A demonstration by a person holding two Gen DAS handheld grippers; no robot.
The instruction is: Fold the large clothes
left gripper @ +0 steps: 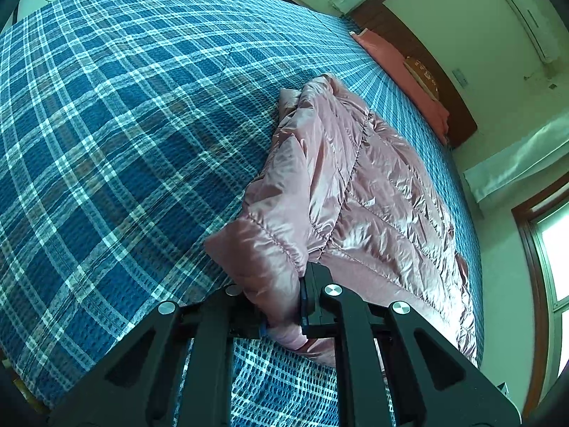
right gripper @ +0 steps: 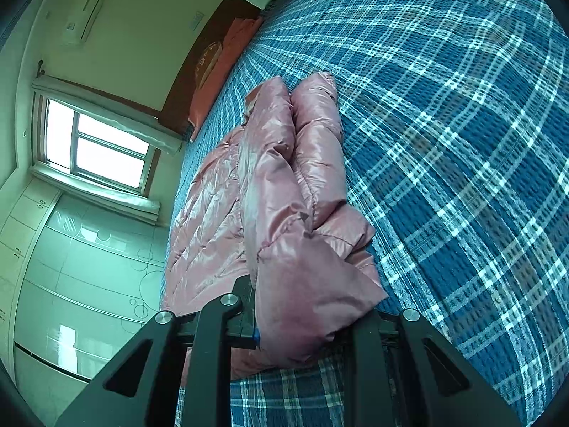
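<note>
A shiny pink quilted down jacket [left gripper: 362, 185] lies on a bed with a blue plaid cover [left gripper: 124, 124]. My left gripper [left gripper: 284, 306] is shut on a bunched edge of the jacket, which rises out of its black jaws just above the cover. In the right wrist view the jacket [right gripper: 277, 178] stretches away from me, with two padded folds side by side. My right gripper [right gripper: 302, 313] is shut on a thick fold of the jacket's near end. The plaid cover [right gripper: 462, 124] fills the right of that view.
A salmon pillow [left gripper: 402, 67] and a dark wooden headboard [left gripper: 423, 49] stand at the bed's far end. A window [right gripper: 96, 146] and pale wardrobe doors [right gripper: 89, 267] line the wall beside the bed. An air conditioner [left gripper: 530, 17] hangs high on the wall.
</note>
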